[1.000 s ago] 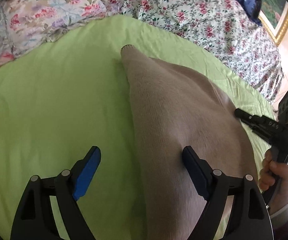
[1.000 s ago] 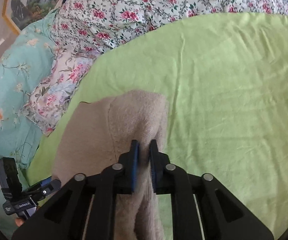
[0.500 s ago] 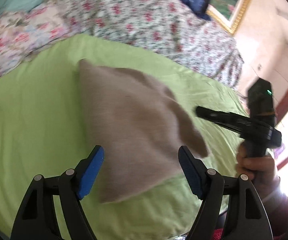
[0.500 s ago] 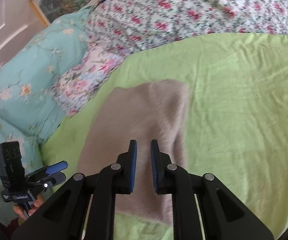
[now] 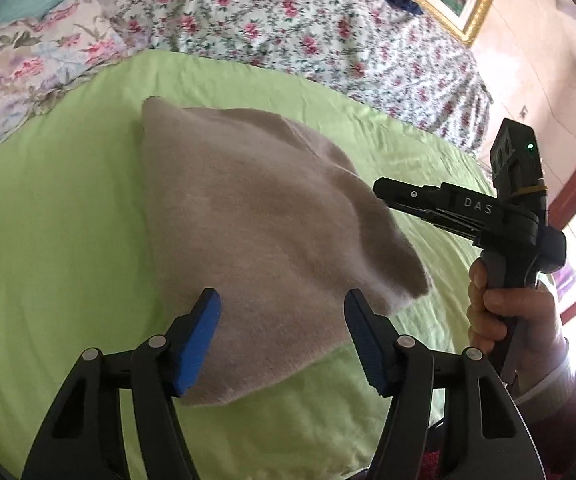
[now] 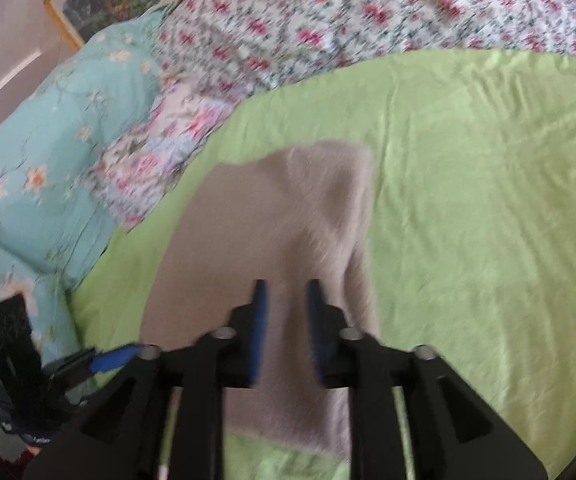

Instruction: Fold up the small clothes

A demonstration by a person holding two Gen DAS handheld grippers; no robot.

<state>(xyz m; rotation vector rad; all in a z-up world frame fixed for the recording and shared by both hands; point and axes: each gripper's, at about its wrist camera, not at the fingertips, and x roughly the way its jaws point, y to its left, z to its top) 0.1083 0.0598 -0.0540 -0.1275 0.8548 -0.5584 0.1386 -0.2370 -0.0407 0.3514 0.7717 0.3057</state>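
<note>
Left gripper (image 5: 281,336) jaws wide and right gripper (image 6: 283,300) jaws narrowly parted, both holding nothing, over the near part of the beige knit garment (image 5: 255,232) lying folded on the green sheet (image 5: 55,240), floral bedding (image 5: 288,20) beyond.

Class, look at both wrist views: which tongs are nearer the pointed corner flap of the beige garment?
Right. The right tongs hover just beside the beige garment's corner flap, apart from it. The left tongs sit open over its near edge, farther away.
</note>
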